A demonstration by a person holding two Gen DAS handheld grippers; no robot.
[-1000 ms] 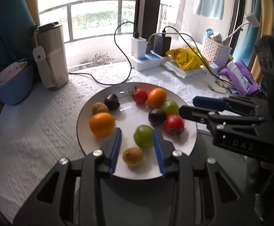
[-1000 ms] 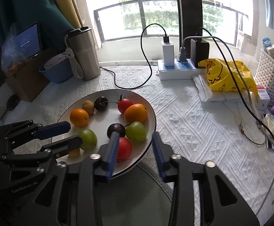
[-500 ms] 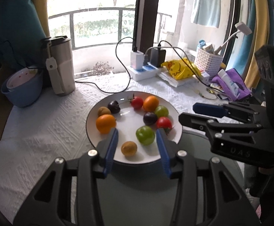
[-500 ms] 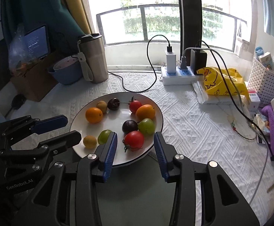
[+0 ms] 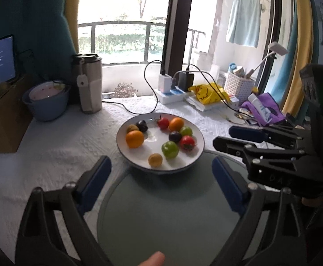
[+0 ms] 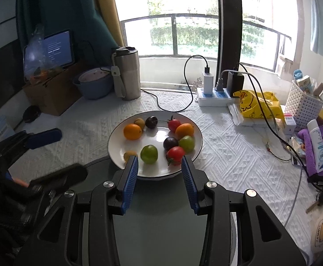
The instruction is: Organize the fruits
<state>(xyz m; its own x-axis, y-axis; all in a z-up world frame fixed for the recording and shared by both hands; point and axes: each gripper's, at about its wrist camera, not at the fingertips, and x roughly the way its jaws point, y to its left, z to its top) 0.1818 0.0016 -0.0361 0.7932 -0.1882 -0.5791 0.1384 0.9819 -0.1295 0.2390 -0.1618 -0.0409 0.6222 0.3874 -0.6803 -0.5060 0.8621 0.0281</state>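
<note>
A white plate [image 5: 196,155] [image 6: 196,150] holds several fruits: an orange [image 5: 134,139] [image 6: 132,131], green fruits [image 5: 169,149] [image 6: 149,154], red tomatoes [image 5: 187,142] [image 6: 175,153], dark plums [image 5: 175,136] [image 6: 170,143] and small yellow-brown fruits [image 5: 155,160]. A grey-green round plate [image 5: 170,212] [image 6: 161,221] lies in front of it, bare. My left gripper [image 5: 161,168] is open wide and empty above the grey plate. My right gripper [image 6: 159,161] is open and empty at the white plate's near rim; it shows at the right of the left wrist view [image 5: 250,137].
A steel tumbler [image 5: 90,84] [image 6: 127,75] and blue bowl [image 5: 47,104] [image 6: 94,86] stand at the back left. A power strip with cables [image 5: 170,93] [image 6: 214,95], yellow bag [image 6: 256,106], white basket [image 6: 303,104] and purple cloth [image 6: 316,146] crowd the right.
Both grippers have drawn back and up from the white plate. My left gripper's jaws have opened much wider. The fruits have not moved.
</note>
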